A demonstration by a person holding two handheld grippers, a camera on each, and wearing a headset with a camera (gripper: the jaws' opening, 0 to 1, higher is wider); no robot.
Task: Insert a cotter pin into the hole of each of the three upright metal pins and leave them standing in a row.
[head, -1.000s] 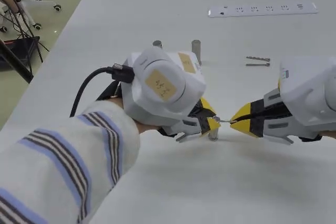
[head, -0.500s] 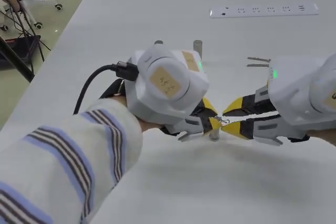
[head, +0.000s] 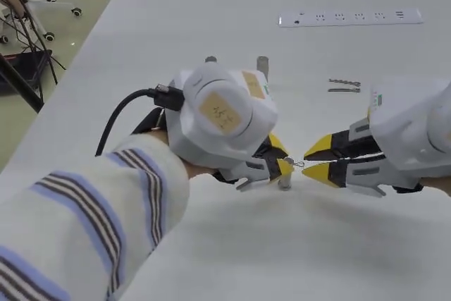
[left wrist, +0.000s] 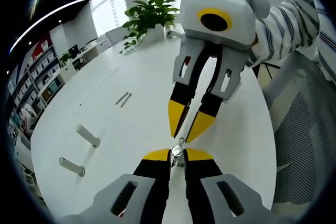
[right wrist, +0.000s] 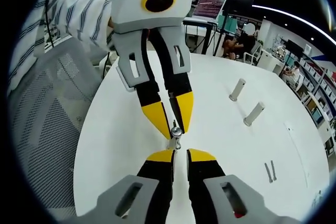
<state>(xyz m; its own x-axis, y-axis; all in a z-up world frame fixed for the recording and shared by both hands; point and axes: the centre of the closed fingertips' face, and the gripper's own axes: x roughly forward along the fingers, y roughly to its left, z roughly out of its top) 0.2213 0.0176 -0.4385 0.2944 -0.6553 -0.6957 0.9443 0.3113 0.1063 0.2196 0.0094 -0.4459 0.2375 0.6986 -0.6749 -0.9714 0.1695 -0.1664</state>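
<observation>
My left gripper (head: 285,167) (left wrist: 179,155) is shut on a short upright metal pin (head: 285,182) (left wrist: 179,157) standing on the white table. A small cotter pin (head: 297,163) (left wrist: 181,141) (right wrist: 177,142) sticks out of the pin's top toward the right. My right gripper (head: 311,163) (right wrist: 181,156) faces it from the right, open, with its yellow tips just clear of the cotter pin's loop. Two more metal pins (head: 211,59) (head: 262,65) stand upright behind the left gripper; they also show as pins (right wrist: 237,89) (right wrist: 254,114) in the right gripper view.
Two spare cotter pins (head: 344,86) (left wrist: 124,99) (right wrist: 269,171) lie side by side at the right rear. A white power strip (head: 351,16) lies along the far side. A black cable (head: 116,118) runs from the left gripper. Chairs stand on the floor at left.
The right gripper, shut on the cotter pin one second ago, has opened, let go and drawn back a little to the right. The cotter pin stays in the metal pin.
</observation>
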